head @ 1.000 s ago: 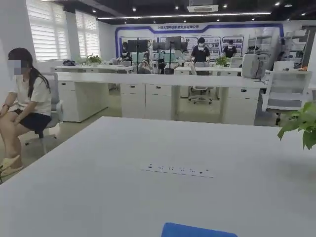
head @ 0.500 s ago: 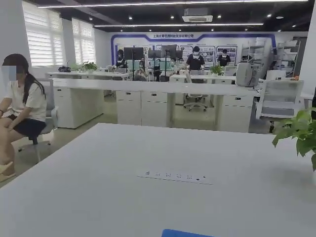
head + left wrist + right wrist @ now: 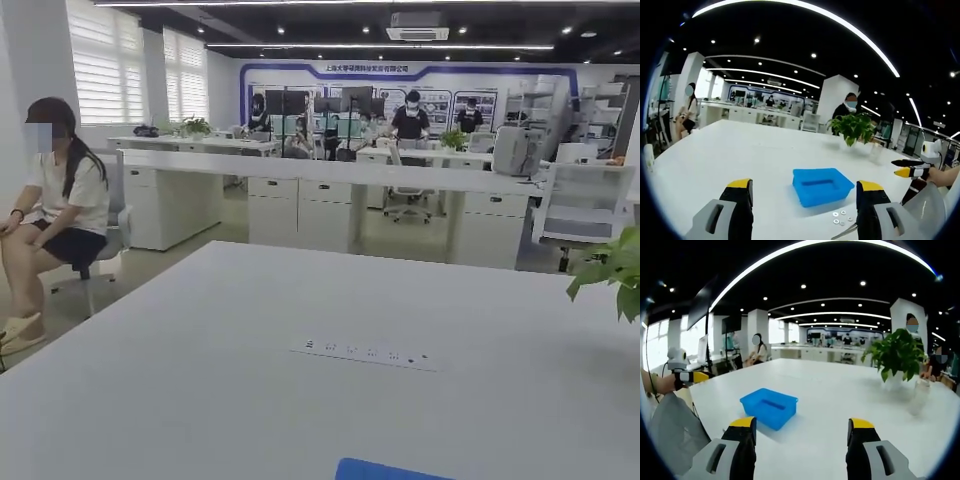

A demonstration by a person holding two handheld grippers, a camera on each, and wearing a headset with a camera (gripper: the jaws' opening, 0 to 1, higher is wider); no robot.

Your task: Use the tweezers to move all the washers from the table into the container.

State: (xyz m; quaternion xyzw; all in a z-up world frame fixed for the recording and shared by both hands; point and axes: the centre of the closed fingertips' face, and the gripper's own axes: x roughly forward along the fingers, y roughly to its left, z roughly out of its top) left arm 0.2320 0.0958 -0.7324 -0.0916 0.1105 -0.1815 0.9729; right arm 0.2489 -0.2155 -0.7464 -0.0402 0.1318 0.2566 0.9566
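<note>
the white table carries all the work. the blue container sits open-topped on it, just ahead of the left gripper, whose jaws stand wide apart and hold nothing. the right gripper is likewise spread wide and empty, with the container ahead and to its left.

judged step: pick up the tweezers. the thin metal tip beside the left gripper's right-hand jaw is probably theirs, though the view cuts most of it off. the washers lie loose on the table in a small cluster near the container's near corner, close to that tip.

procedure: lower one gripper over the tweezers and close across both legs near mid-length, so that squeezing shuts the tips. approach each washer low.

view differences: use the left gripper view for the washers and the tip. the right gripper view gives the container's long side. the head view, aimed across the room, catches the container's edge at its lower border.
</note>
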